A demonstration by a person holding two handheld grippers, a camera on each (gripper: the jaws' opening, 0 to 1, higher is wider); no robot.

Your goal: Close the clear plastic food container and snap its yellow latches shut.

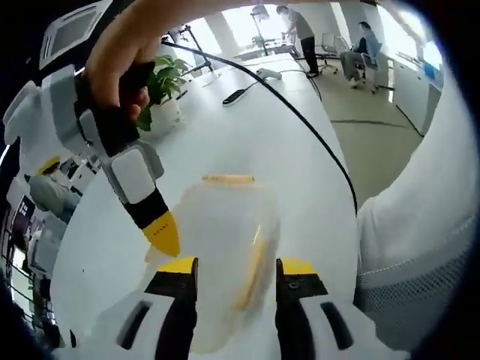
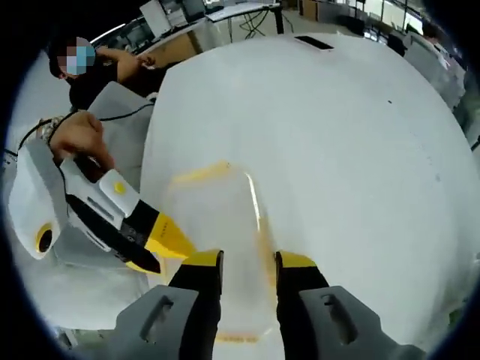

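- Left gripper view: the clear plastic container sits on the white table, blurred and pale, its outline hard to trace.
- The left gripper has its two yellow-tipped jaws either side of the container's near end; whether they press it I cannot tell.
- A yellow latch shows at the container's far edge; a yellowish smear runs down its right side, too blurred to name.
- The right gripper comes in left of the container, its yellow tip at the container's near left corner; a hand grips it above. Its jaw gap is hidden here.
- Beyond the container: a black cable, a potted plant, people at desks.
- Right gripper view: the right gripper straddles the container, jaws narrow, contact unclear.
- The left gripper meets the container's left side, held by a hand; the container's near end is cut off behind the jaws.
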